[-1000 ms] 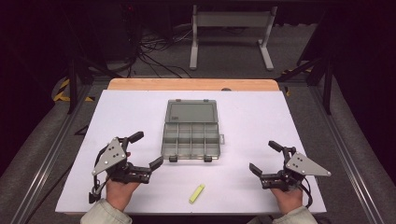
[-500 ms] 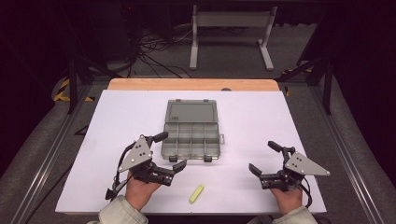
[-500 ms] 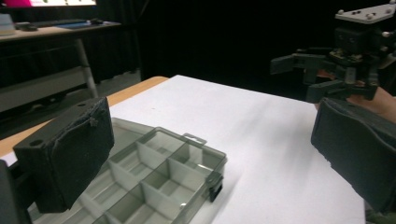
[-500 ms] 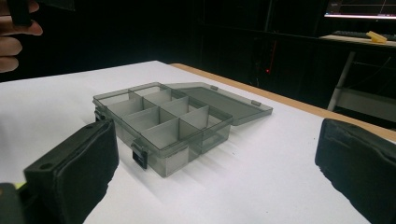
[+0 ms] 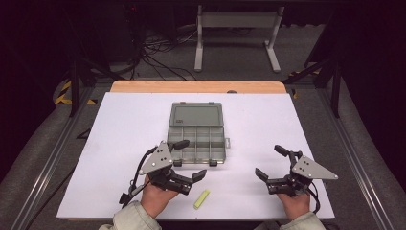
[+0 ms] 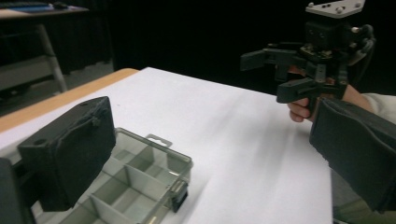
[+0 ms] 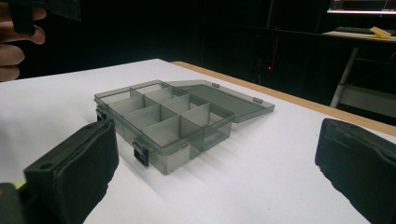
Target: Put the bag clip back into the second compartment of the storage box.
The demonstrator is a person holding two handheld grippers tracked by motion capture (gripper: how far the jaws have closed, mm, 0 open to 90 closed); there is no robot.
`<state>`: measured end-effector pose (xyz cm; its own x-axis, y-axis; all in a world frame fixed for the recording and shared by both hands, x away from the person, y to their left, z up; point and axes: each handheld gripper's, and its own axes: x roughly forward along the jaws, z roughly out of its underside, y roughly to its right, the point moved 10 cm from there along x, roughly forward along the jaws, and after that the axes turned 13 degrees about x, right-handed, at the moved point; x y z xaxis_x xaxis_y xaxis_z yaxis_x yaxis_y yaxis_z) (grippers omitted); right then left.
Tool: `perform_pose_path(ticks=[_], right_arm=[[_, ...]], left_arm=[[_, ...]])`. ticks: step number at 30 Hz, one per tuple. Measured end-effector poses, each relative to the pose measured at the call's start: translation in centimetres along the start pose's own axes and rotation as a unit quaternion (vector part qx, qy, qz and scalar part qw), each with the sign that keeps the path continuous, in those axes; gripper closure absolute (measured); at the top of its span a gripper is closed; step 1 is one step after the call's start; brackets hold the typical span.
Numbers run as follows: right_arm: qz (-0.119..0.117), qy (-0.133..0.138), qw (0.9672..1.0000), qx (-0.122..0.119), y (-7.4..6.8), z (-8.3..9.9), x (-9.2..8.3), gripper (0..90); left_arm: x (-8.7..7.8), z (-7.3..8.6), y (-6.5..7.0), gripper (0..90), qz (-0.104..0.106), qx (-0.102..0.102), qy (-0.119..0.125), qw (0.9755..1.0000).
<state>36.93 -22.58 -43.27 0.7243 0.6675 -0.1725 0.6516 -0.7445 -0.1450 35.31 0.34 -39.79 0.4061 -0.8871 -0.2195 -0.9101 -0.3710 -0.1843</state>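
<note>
A grey see-through compartment box [image 5: 198,143] sits mid-table with its lid [image 5: 197,115] lying open and flat on the far side. Its compartments look empty in the right gripper view [image 7: 173,116]. My left gripper [image 5: 190,158] is open just at the box's near left corner, and one jaw hangs over the box [image 6: 135,182] in the left gripper view. My right gripper [image 5: 269,161] is open to the box's right, apart from it, with nothing between its jaws. A small yellow piece [image 5: 201,199] lies on the table close to the near edge, right of the left hand.
The white table top [image 5: 119,129] ends in a wooden strip [image 5: 196,86] at the far edge. Beyond it the floor carries cables and a metal stand [image 5: 237,28]. The person's left hand [image 7: 14,46] shows at the right gripper view's top left.
My left gripper has moved right and forward from the table's left side to the box's near left corner. The right gripper has stayed put.
</note>
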Motion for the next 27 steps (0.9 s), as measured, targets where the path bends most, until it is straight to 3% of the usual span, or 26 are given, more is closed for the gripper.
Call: perform_pose_path(ticks=[6,9,11,13,16,18,23,24,26,27], right_arm=[[-0.001,-0.001,1.0000,0.002,0.0,0.0,0.0,0.2],[-0.003,-0.001,1.0000,0.002,0.0,0.0,0.1,0.2],[-0.003,-0.002,1.0000,0.002,0.0,0.0,0.1,0.2],[-0.004,-0.002,1.0000,0.003,0.0,0.0,0.0,0.2],[-0.006,-0.002,1.0000,0.007,0.1,0.0,0.0,0.2],[-0.006,-0.003,0.9999,0.007,0.1,0.1,0.0,0.2],[-0.007,-0.004,0.9999,0.009,0.1,0.1,0.1,0.2],[-0.007,-0.004,0.9999,0.009,0.1,0.1,0.1,0.2],[-0.008,-0.004,0.9999,0.009,0.1,0.1,0.1,0.2],[-0.008,-0.004,0.9999,0.009,0.1,0.1,0.1,0.2]], left_arm=[[0.3,0.5,0.9,4.4,0.020,-0.003,-0.025,0.9995],[0.5,1.2,1.2,7.6,0.023,-0.010,-0.080,0.9965],[0.5,1.8,1.2,7.5,0.022,-0.020,-0.123,0.9919],[0.6,2.2,1.5,7.1,0.027,-0.027,-0.148,0.9883],[0.8,2.8,2.0,6.9,0.031,-0.024,-0.182,0.9825],[1.0,3.4,2.3,7.0,0.037,-0.017,-0.209,0.9772],[1.2,4.5,2.9,8.7,0.044,-0.026,-0.254,0.9659],[1.2,4.5,2.9,8.7,0.044,-0.026,-0.254,0.9659],[1.3,5.1,3.0,8.6,0.057,-0.043,-0.275,0.9588],[1.3,5.1,3.0,8.6,0.057,-0.043,-0.275,0.9588]])
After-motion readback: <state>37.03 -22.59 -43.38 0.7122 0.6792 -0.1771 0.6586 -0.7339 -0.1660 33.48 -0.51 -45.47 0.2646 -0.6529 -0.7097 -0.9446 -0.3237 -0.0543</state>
